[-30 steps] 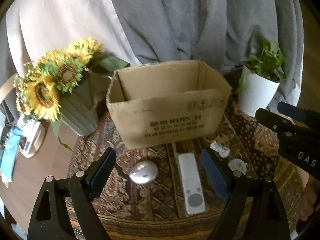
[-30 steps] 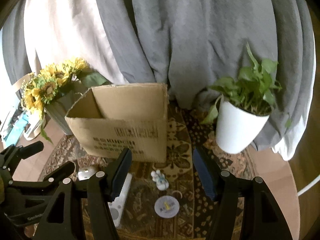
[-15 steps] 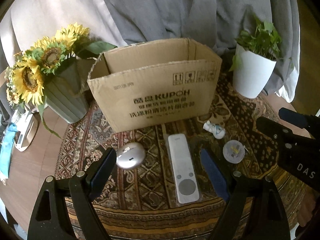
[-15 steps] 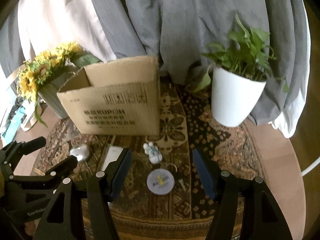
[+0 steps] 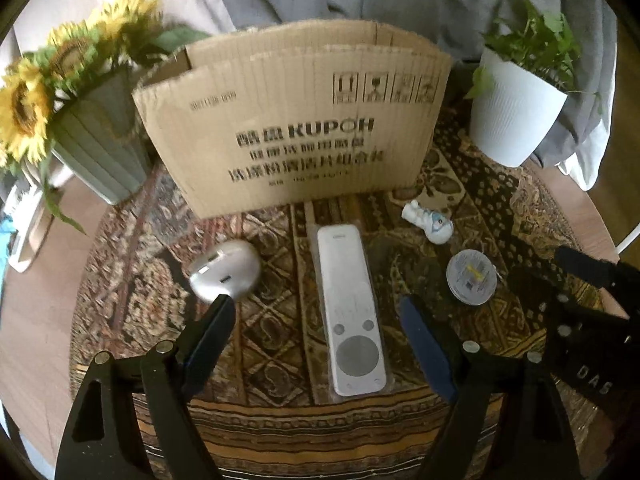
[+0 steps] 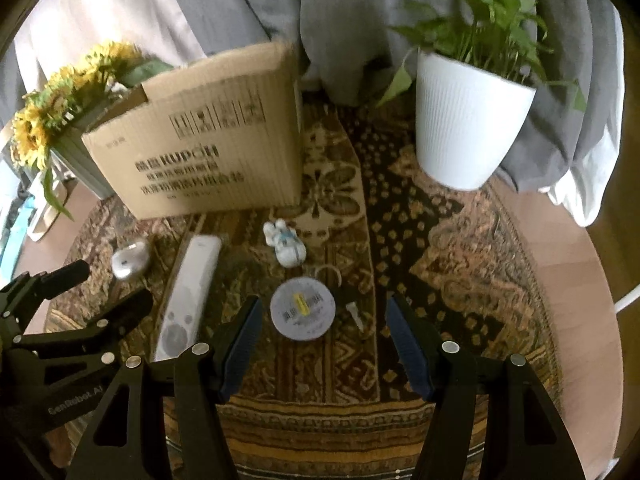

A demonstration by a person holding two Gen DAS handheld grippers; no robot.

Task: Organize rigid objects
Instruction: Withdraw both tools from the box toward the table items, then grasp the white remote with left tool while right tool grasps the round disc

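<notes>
Both grippers had dropped closer to the surface (image 5: 560, 216) since the earlier frame. The left gripper (image 5: 316, 316), fingers just narrowing yet open and empty, straddled the white remote (image 5: 348, 300). The right gripper (image 6: 322, 316), fingers apart and empty, framed the round disc (image 6: 302, 313) before the cardboard box (image 5: 296, 136).

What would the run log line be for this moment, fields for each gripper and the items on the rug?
left gripper: open, over remote | right gripper: open, over round disc | silver mouse, figurine: on rug | cardboard box: upright
</notes>
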